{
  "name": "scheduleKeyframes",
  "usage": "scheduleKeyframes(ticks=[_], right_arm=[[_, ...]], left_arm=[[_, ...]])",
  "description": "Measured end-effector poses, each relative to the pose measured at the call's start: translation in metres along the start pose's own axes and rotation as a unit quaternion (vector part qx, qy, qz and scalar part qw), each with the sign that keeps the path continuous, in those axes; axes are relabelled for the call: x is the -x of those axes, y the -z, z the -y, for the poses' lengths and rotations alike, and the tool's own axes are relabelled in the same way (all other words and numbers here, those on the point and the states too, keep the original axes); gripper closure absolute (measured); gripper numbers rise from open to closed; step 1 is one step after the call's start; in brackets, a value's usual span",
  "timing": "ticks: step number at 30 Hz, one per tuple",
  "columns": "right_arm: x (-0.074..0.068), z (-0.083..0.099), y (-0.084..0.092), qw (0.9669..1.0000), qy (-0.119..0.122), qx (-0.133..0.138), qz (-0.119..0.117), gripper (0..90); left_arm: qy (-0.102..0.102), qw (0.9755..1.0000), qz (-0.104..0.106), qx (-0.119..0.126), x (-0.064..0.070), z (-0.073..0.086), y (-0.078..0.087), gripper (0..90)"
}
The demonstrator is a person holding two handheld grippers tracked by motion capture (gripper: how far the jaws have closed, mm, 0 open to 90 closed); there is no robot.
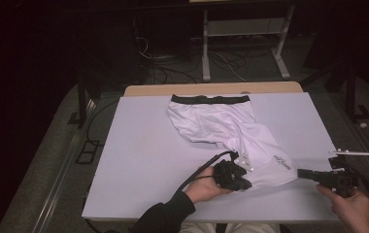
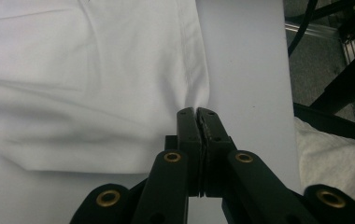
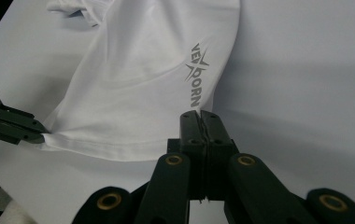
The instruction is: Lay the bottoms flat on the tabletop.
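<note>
White shorts point(image 1: 211, 121) with a black waistband point(image 1: 209, 98) lie on the white table top point(image 1: 139, 160), one leg stretched toward the front right. That leg carries a grey logo point(image 3: 196, 74). My left gripper point(image 1: 247, 185) is shut on the left corner of the leg's hem, and in the left gripper view the cloth point(image 2: 119, 93) bunches into the closed tips of the left gripper point(image 2: 197, 111). My right gripper point(image 1: 300, 173) is shut on the hem's right corner, the closed tips of the right gripper point(image 3: 202, 113) meeting the fabric edge. The left gripper point(image 3: 42, 133) holds the far corner in the right gripper view.
A wooden strip point(image 1: 211, 89) borders the table's far edge. Behind it stand a metal desk frame point(image 1: 243, 43) and floor cables point(image 1: 173, 73). Dark stands flank the table. Bare table top lies left of the shorts and along the right edge point(image 1: 313, 126).
</note>
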State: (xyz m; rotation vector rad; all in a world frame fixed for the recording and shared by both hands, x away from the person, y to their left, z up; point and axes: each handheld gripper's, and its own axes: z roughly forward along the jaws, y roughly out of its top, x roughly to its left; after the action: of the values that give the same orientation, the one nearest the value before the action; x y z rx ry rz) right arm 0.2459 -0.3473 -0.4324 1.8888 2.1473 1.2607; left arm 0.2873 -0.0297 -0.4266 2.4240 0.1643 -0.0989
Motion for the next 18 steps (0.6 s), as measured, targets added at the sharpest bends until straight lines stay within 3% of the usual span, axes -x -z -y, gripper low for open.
scheduleKeyframes(ticks=[18], right_arm=[[-0.002,0.023,0.015,0.9999,-0.006,-0.010,-0.007,88.1]], left_arm=[[-0.012,0.9996,0.021,-0.011,0.026,0.006,-0.003,88.7]])
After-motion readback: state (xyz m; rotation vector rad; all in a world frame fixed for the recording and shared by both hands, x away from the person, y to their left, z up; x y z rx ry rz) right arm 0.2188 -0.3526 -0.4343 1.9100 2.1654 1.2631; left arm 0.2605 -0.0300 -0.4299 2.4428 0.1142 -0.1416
